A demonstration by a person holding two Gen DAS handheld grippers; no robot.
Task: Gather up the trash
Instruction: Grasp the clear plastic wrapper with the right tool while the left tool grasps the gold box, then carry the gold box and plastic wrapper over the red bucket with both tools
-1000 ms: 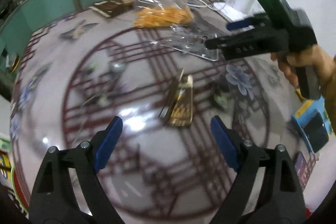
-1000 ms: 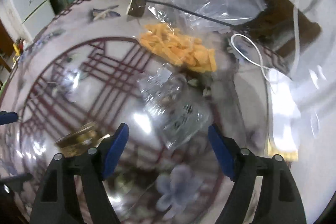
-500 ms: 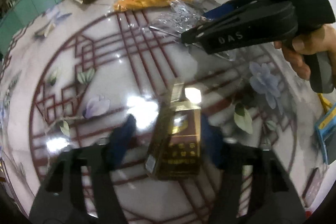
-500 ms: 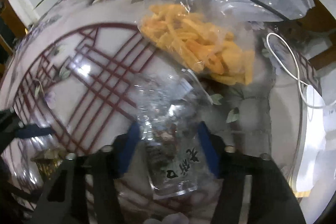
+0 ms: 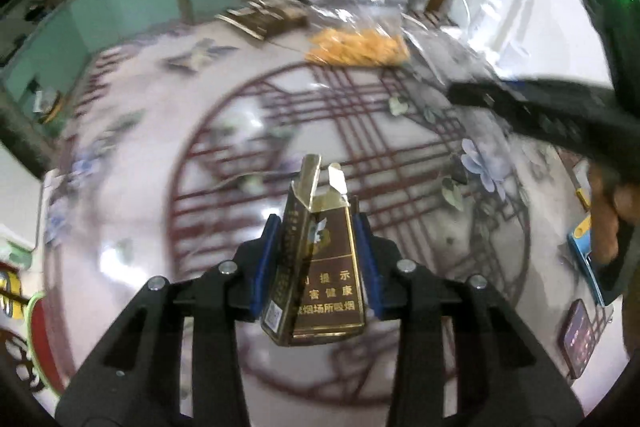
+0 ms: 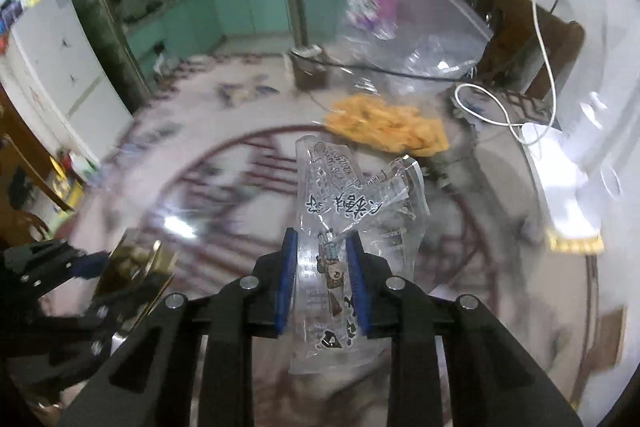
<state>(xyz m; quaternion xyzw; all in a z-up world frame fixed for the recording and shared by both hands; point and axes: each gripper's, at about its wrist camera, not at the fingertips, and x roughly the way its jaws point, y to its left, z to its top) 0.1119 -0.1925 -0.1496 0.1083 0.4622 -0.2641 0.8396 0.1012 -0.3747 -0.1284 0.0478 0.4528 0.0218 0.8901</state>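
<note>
While both grippers are angled steeply down over patterned table, gold cigarette pack is clamped by just-closed left gripper; clear printed wrapper is pinched by just-closed right gripper, both lifted clear.

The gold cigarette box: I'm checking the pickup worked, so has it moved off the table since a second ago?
Yes. The gold cigarette box left the table's red lattice, clamped in the left hand-held gripper.
</note>
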